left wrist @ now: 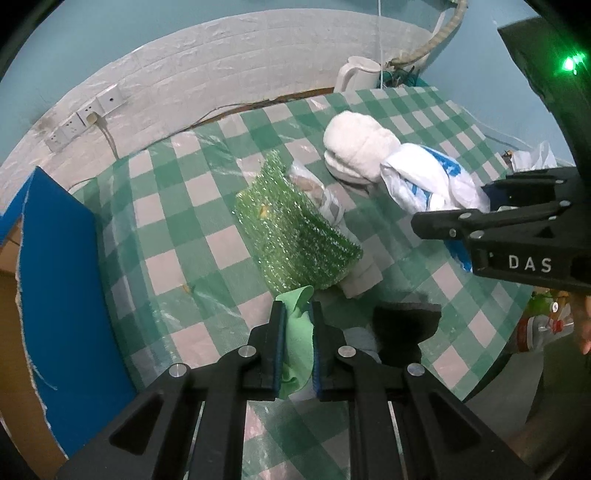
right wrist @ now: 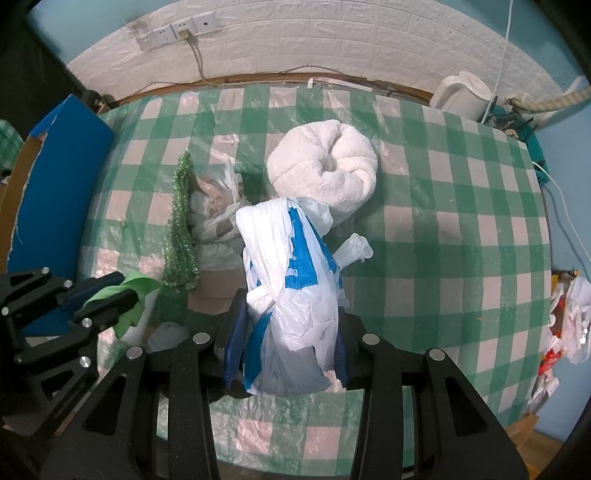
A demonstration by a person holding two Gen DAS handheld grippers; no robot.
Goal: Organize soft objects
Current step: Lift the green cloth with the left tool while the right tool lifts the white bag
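My left gripper [left wrist: 298,314] is shut on a light green cloth [left wrist: 295,343] above the checked table's near edge; it also shows in the right wrist view [right wrist: 110,290]. My right gripper [right wrist: 291,306] is shut on a white and blue plastic bag [right wrist: 295,266], held above the table; the bag shows in the left wrist view [left wrist: 424,177] too. A rolled white towel [right wrist: 325,170] lies mid-table behind the bag. A sheet of green bubble wrap [left wrist: 295,229] leans on a clear plastic bag [right wrist: 214,214].
The table wears a green and white checked cloth [right wrist: 443,229]. A blue board [left wrist: 62,280] stands at its left edge. A white kettle [right wrist: 461,96] and cables sit at the back right. A dark object [left wrist: 406,328] lies near my left gripper. Wall sockets [right wrist: 177,31] are behind.
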